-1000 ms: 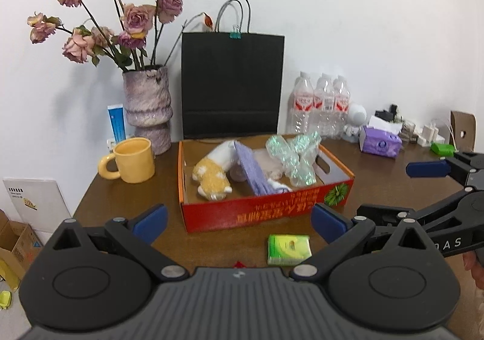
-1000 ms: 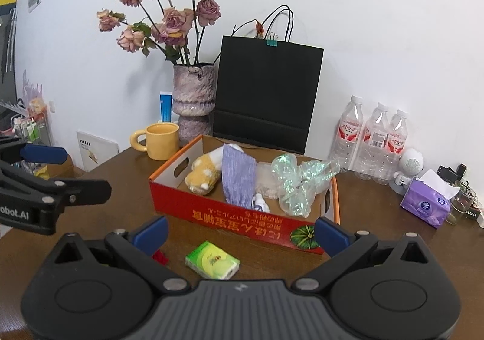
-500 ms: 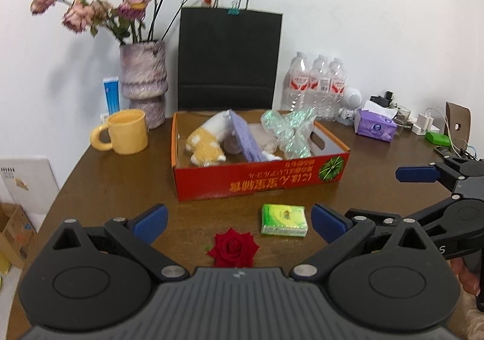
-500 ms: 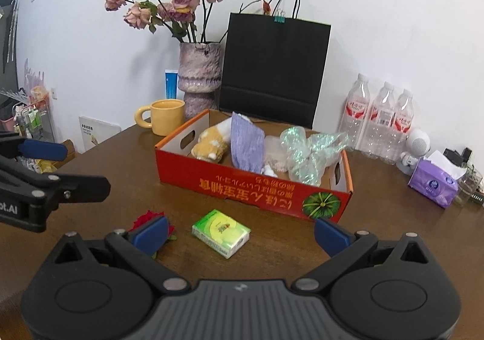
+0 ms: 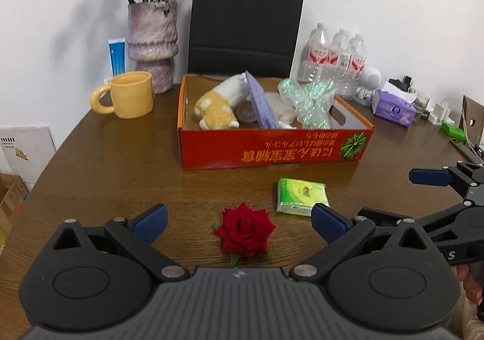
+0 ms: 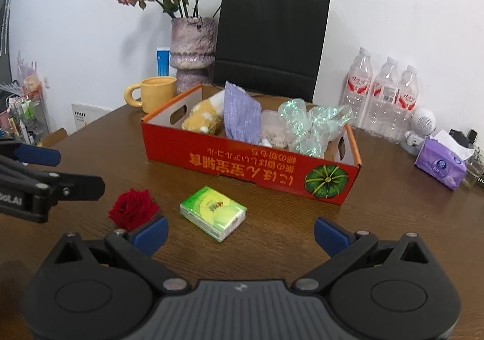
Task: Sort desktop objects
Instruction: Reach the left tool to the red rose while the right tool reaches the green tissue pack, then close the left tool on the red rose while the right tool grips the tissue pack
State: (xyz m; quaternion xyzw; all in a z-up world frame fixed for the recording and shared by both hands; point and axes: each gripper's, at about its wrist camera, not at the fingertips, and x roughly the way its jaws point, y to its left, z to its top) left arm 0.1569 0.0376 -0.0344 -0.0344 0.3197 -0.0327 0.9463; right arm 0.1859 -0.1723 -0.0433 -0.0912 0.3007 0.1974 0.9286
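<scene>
A red rose head (image 5: 244, 229) lies on the brown table (image 5: 121, 176), just ahead of my open left gripper (image 5: 239, 220) and between its fingers' line of sight. A green tissue pack (image 5: 302, 196) rests to the rose's right, in front of the red cardboard box (image 5: 272, 149). The box holds a yellow plush toy (image 5: 216, 113), a purple cloth (image 5: 263, 107) and shiny green wrap (image 5: 311, 103). In the right wrist view the green pack (image 6: 213, 212) sits just ahead of my open right gripper (image 6: 240, 231), with the rose (image 6: 133, 208) to its left. Both grippers hold nothing.
Behind the box stand a yellow mug (image 5: 131, 94), a vase of dried roses (image 5: 151, 43), a black paper bag (image 5: 246, 22) and three water bottles (image 5: 335, 58). A purple tissue pack (image 5: 393, 111), chargers and cables crowd the far right.
Both views have tipped downward and drawn back from the box. The rose has come into sight in front of the left gripper. Both grippers stay open.
</scene>
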